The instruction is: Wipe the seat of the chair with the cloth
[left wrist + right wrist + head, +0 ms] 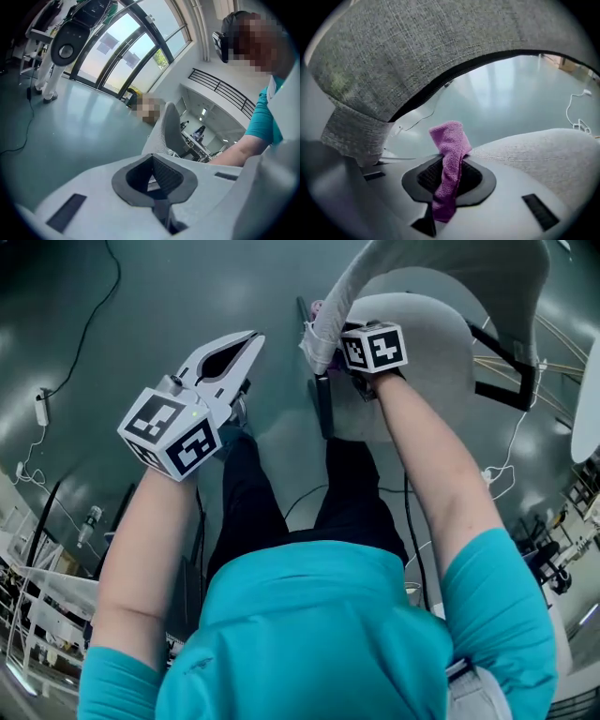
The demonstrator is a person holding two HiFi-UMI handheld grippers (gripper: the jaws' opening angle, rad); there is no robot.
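The grey fabric chair (427, 362) stands in front of me, its seat (543, 150) low on the right and its backrest (417, 51) arching overhead in the right gripper view. My right gripper (328, 341) is at the seat's left edge under the backrest, shut on a purple cloth (450, 157) that sticks up from between the jaws. A bit of the cloth (317, 308) shows in the head view. My left gripper (249, 337) hangs in the air left of the chair, shut and empty; from its own view the chair (171, 129) lies ahead.
Cables (94, 315) trail over the teal floor. A black chair leg (323, 404) reaches down by my legs. A white table edge (586, 418) is at the right. A white machine (65, 47) stands by the windows.
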